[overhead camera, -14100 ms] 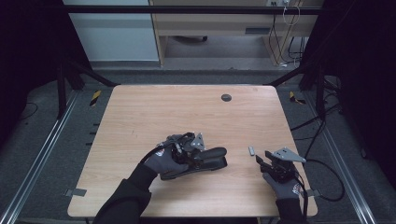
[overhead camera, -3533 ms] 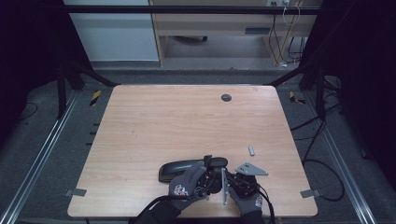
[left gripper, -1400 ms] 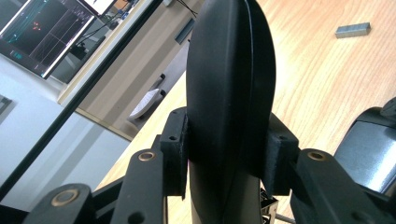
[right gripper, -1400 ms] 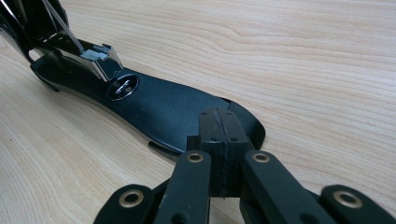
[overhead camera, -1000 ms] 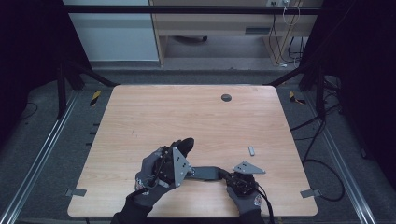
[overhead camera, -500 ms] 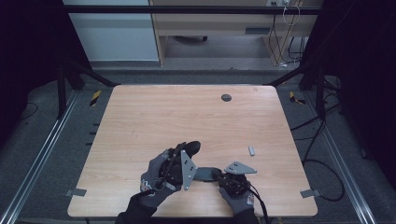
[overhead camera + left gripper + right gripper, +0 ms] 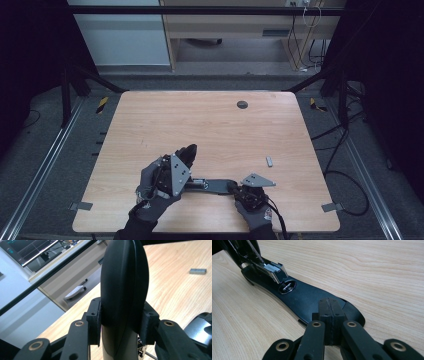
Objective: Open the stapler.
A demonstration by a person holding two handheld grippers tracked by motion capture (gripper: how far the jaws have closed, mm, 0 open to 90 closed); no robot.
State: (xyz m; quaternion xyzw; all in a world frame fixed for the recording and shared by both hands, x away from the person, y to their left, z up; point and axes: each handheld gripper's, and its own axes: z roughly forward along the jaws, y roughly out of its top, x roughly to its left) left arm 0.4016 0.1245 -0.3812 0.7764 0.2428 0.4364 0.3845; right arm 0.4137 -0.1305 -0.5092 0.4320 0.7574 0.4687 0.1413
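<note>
While I am working at the near edge of the wooden table (image 7: 210, 120), my left gripper (image 7: 122, 320) is pinching the black lid (image 7: 123, 287) of a stapler between its pads, holding it swung up and away from the base (image 7: 312, 301). My right gripper (image 7: 329, 315) has its jaws pressed together, and their tips are sitting on the near end of the flat black base, which is lying on the table between my two gloved hands. In the right gripper view the shiny metal staple channel (image 7: 273, 270) is standing raised over the far end of the base. A small grey strip of staples (image 7: 269, 161) is lying on the bare wood off to the right, well apart from the stapler, and a dark round spot (image 7: 242, 104) is showing near the far edge; nothing is lying between these and my hands. Compared with half a second ago, the lid is tilting a little further left and my right hand is sitting slightly further right along the base; fourteen seconds ago the stapler was closed in my left hand alone.
</note>
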